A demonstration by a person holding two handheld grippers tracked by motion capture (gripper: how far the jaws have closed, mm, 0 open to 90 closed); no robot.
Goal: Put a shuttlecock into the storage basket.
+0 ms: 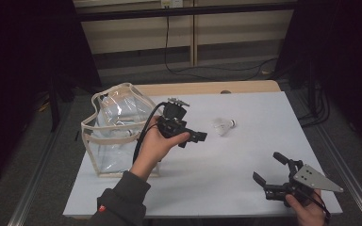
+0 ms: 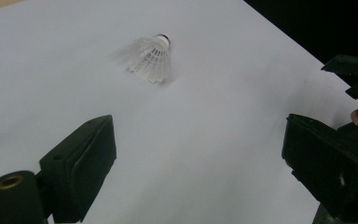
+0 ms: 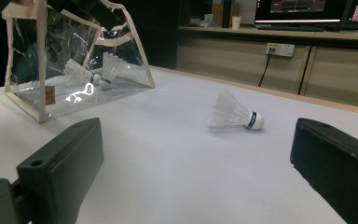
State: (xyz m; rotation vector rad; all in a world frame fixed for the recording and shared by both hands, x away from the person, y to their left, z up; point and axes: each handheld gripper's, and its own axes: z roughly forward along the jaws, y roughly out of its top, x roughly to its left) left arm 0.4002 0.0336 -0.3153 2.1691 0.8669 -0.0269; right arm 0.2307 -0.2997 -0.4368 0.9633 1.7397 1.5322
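Reach step judged in hand. Left gripper (image 1: 194, 137) held agape, empty, aimed at shuttlecock (image 1: 224, 125) lying mid-table, right of bag (image 1: 115, 127). Right gripper (image 1: 269, 170) agape, empty, near right. Next judged needed: jaws lowered around shuttlecock, closed gently.

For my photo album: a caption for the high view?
Left gripper open near a shuttlecock; clear bag beside; right gripper open.
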